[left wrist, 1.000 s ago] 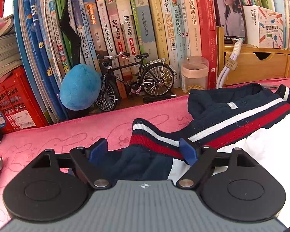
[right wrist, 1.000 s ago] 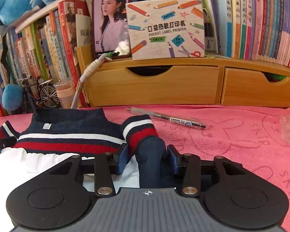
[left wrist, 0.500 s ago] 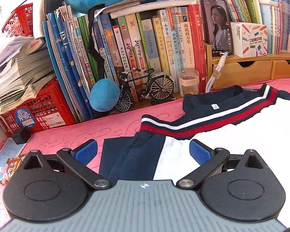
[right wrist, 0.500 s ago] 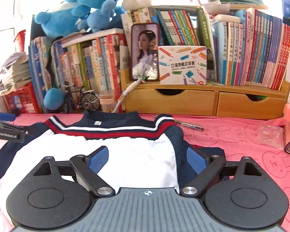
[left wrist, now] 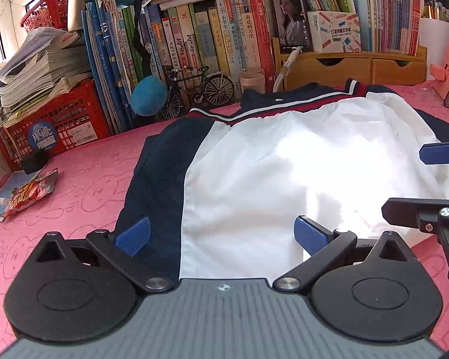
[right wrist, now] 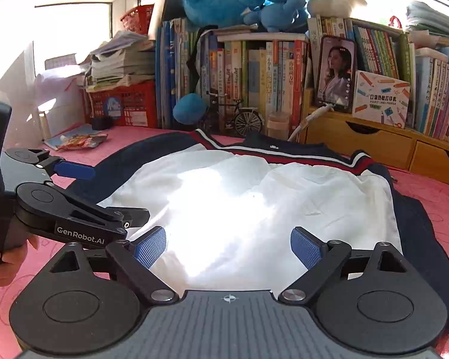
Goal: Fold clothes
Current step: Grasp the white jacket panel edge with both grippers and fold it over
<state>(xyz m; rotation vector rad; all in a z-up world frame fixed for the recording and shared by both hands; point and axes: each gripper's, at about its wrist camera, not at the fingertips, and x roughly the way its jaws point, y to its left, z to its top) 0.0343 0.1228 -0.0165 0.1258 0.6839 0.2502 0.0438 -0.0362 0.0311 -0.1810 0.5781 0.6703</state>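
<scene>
Our left gripper (left wrist: 221, 234) hangs above the near edge of the jacket (left wrist: 284, 161), its blue-padded fingers (left wrist: 133, 236) spread wide with nothing between them. Our right gripper (right wrist: 227, 248) is likewise wide apart and empty, poised over the near part of the white panel. In the right wrist view we see the left gripper from the side at the left edge, a hand (right wrist: 3, 257) wrapped round its handle; in the left wrist view the right gripper's fingers reach in from the right edge.

The jacket lies spread flat on the pink mat (left wrist: 83, 185), white body facing up, navy sleeves folded in along both sides, and the navy collar with red and white stripes (right wrist: 284, 152) at the far end, near the books.

Behind it we see a row of upright books (left wrist: 200, 36), a small model bicycle (left wrist: 199, 89) beside a blue plush ball (left wrist: 148, 95), a wooden drawer unit (right wrist: 374, 146) with a phone (right wrist: 335, 74) propped on top, and a red crate (left wrist: 54, 119) stacked with papers. A snack packet (left wrist: 30, 193) lies on the mat at the left.
</scene>
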